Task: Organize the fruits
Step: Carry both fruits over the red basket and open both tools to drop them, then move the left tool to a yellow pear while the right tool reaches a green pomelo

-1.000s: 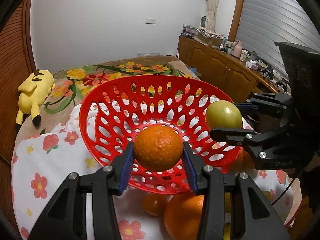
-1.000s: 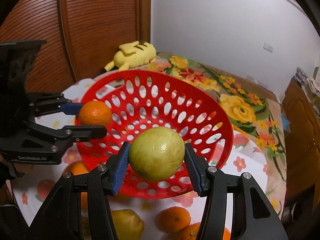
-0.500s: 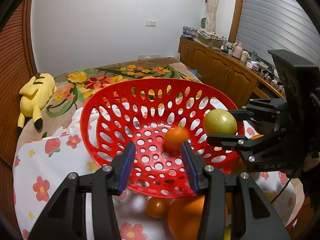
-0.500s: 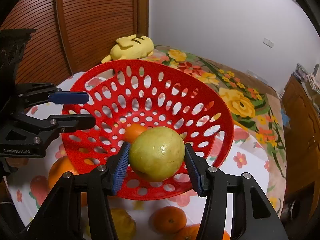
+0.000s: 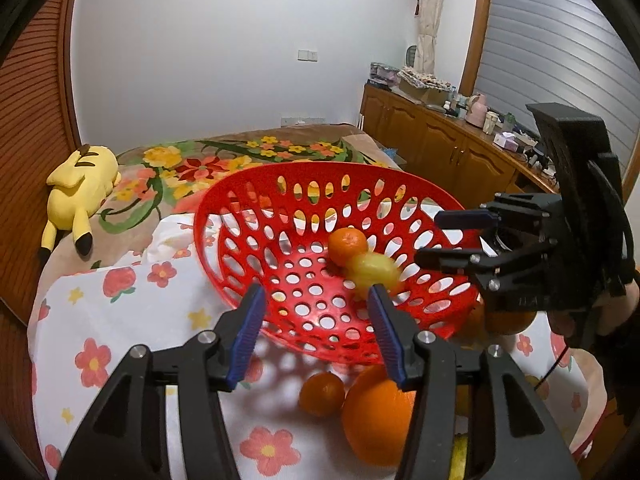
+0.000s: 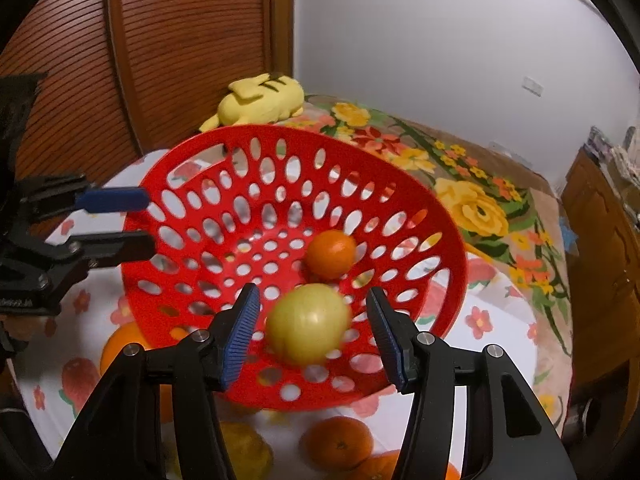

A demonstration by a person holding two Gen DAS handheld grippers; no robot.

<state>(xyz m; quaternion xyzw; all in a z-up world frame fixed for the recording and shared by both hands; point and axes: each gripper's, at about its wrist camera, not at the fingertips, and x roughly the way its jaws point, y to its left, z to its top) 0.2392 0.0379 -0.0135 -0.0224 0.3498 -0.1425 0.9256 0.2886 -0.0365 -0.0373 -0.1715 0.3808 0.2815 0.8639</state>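
A red perforated basket (image 5: 248, 204) (image 6: 448, 216) stands on a floral cloth. A small orange (image 5: 347, 245) (image 6: 331, 254) lies inside it. A yellow-green fruit (image 5: 372, 270) (image 6: 307, 324), blurred by motion, is in the basket beside the orange. My left gripper (image 5: 316, 332) is open and empty at the basket's near rim. My right gripper (image 6: 314, 332) is open, its pads apart from the fruit; it also shows in the left wrist view (image 5: 444, 236). My left gripper shows in the right wrist view (image 6: 132, 220).
Loose oranges (image 5: 376, 416) (image 6: 339, 442) and a yellow fruit (image 6: 240, 452) lie on the cloth (image 5: 120, 320) in front of the basket. A yellow plush toy (image 5: 80, 180) lies on the bed behind. Wooden cabinets (image 5: 440, 148) stand at the right.
My left gripper opened and dropped the small orange into the basket. Then my right gripper opened and let go of the yellow-green fruit, which is falling or rolling inside.
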